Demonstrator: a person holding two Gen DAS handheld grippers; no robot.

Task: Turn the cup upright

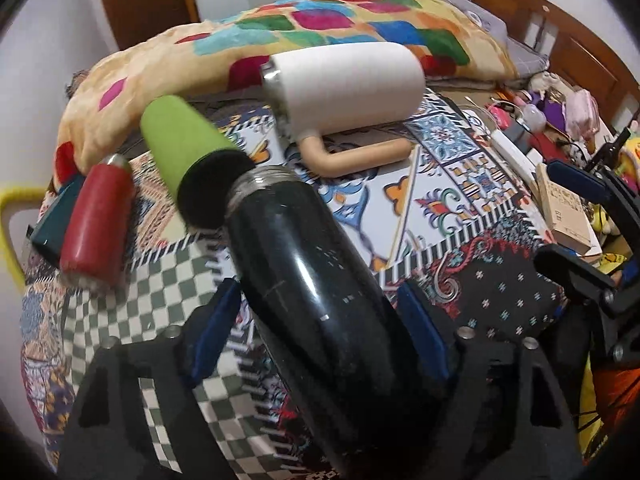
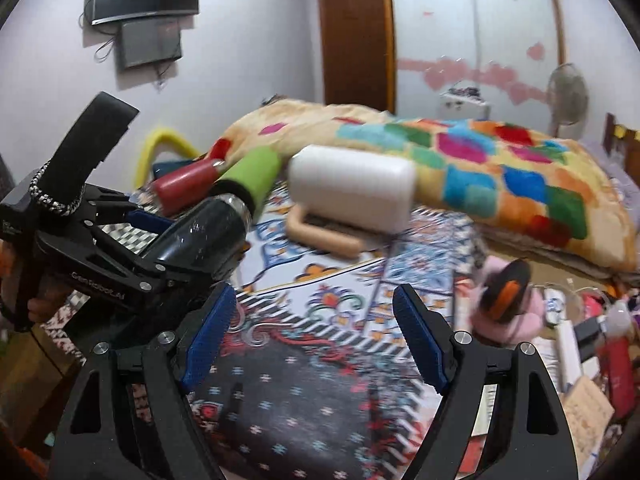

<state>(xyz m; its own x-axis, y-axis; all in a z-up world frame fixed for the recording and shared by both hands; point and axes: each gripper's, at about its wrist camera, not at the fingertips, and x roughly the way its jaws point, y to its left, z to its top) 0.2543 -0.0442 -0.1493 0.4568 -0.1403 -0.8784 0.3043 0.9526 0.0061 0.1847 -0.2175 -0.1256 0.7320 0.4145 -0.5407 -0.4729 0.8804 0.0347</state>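
A glossy black flask-style cup (image 1: 316,292) lies tilted between the blue pads of my left gripper (image 1: 320,320), its threaded open neck pointing away toward the other cups. From the right wrist view the same black cup (image 2: 200,236) sits in the left gripper (image 2: 132,248), lifted above the patterned cloth. My right gripper (image 2: 314,336) is open and empty over the cloth, to the right of the cup. It also shows in the left wrist view (image 1: 592,236) at the right edge.
On the patterned cloth (image 1: 460,184) lie a green cup with black base (image 1: 188,148), a red flask (image 1: 98,220) and a white mug with tan handle (image 1: 344,88). A colourful blanket (image 1: 320,24) is heaped behind. Books and clutter (image 1: 560,200) crowd the right.
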